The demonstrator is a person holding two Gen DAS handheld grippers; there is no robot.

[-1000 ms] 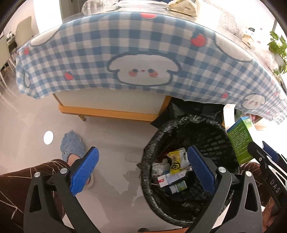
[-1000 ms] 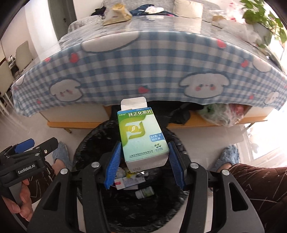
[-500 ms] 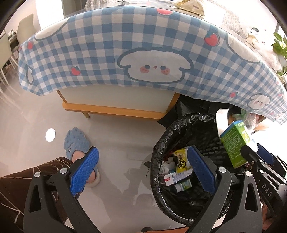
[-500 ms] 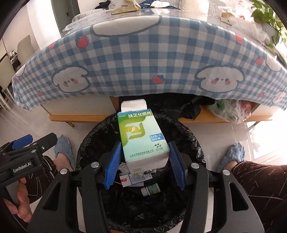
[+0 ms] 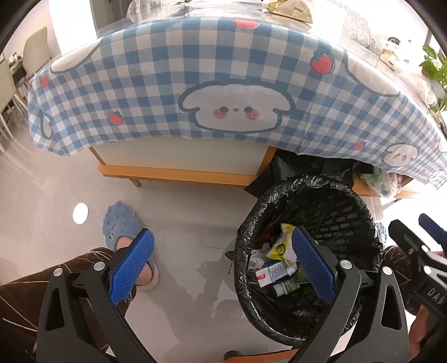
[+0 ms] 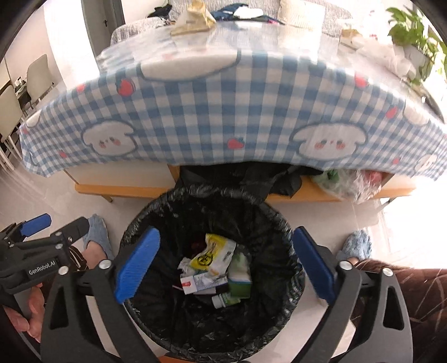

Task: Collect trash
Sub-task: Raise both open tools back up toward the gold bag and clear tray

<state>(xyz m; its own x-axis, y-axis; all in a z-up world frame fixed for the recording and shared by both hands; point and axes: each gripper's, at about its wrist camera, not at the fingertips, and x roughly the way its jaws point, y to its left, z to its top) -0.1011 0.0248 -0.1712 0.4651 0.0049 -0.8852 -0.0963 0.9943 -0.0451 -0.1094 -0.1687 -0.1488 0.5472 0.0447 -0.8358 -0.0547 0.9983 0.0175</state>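
A black mesh bin lined with a black bag (image 6: 282, 223) stands on the floor in front of the table; it also shows in the left wrist view (image 5: 346, 192). Inside lie a yellow wrapper (image 6: 209, 255), a green and white medicine box (image 6: 239, 275), a small white box (image 6: 195, 283) and a small bottle (image 6: 223, 301). My right gripper (image 6: 223, 265) is open and empty directly above the bin. My left gripper (image 5: 223, 268) is open and empty, over the bin's left rim and the floor.
A low table with a blue checked cloth (image 6: 223, 111) overhangs behind the bin, with bags and paper on top (image 6: 195, 19). Plastic bags (image 6: 346, 181) sit under it. The person's slippered feet (image 5: 120, 226) (image 6: 357, 245) flank the bin.
My right gripper opened and the green medicine box dropped into the bin. Both grippers shifted slightly; the left stayed open.
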